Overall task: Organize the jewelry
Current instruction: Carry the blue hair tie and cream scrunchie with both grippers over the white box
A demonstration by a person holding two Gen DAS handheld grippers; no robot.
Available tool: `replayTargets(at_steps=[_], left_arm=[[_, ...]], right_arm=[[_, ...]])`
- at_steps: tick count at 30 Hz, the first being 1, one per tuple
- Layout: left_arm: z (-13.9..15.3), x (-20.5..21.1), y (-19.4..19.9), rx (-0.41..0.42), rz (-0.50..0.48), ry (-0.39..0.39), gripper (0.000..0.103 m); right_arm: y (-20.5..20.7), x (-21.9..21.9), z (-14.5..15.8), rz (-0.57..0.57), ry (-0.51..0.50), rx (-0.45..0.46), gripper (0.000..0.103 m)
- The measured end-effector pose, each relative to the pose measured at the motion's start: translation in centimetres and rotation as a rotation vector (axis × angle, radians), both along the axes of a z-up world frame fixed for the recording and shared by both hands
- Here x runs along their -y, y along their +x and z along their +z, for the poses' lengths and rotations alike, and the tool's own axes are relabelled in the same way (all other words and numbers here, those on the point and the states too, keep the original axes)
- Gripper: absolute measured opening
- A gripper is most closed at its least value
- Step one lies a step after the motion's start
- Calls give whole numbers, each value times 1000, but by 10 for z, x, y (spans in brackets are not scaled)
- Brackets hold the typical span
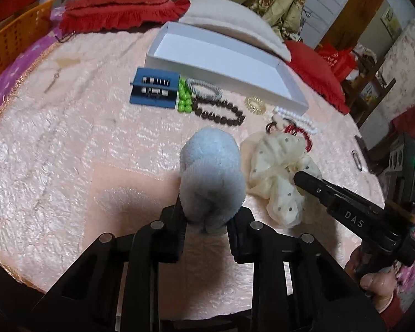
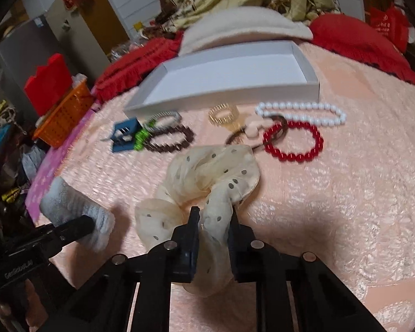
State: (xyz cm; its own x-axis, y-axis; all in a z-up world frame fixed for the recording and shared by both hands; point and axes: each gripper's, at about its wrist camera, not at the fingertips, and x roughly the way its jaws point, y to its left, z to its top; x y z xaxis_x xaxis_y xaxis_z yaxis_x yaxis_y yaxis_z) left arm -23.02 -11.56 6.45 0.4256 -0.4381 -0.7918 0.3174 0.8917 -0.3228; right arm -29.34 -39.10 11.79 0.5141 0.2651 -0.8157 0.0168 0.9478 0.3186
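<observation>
A: Left gripper (image 1: 206, 218): both fingers pressed against a fluffy grey-blue scrunchie (image 1: 211, 178), held above the pink plush cover (image 1: 69, 152).

B: Right gripper (image 2: 213, 221): fingers closed on a cream dotted scrunchie (image 2: 207, 177), the rest of which rests on the cover.

A: Beyond these, in a row: blue hair-clip card (image 1: 154, 88), green beads (image 1: 185, 98), dark brown bead bracelet (image 1: 218, 110), gold ring-shaped piece (image 2: 222, 114), red bead bracelet (image 2: 293, 141), white pearl strand (image 2: 301, 113).

B: Behind the row, just beside it: open white box (image 2: 179, 102), nothing visible inside.
</observation>
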Motion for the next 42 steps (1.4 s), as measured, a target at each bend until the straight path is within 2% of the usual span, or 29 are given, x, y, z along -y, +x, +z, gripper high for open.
replayTargets(at_steps=[4,13,17,31,37,42], left_arm=[[14,-1,-2,23,5,-13,24],[27,3,-10,46,-9,-15,24],[30,6,-13,46,-16,-9,24],[43,7,-9,71,1,18,24],[49,12,4,85,4,43,24],[57,19,29,81,-22,60,24]], right_arm=[[-4,0,24,5,2,60,17],[-8,-1,55,20,16,125,16],[-9,1,58,20,15,134,16],[0,17,67,-12,111,157,16],[14,22,68,-7,153,158,16],[35,28,76,-11,175,165,16]])
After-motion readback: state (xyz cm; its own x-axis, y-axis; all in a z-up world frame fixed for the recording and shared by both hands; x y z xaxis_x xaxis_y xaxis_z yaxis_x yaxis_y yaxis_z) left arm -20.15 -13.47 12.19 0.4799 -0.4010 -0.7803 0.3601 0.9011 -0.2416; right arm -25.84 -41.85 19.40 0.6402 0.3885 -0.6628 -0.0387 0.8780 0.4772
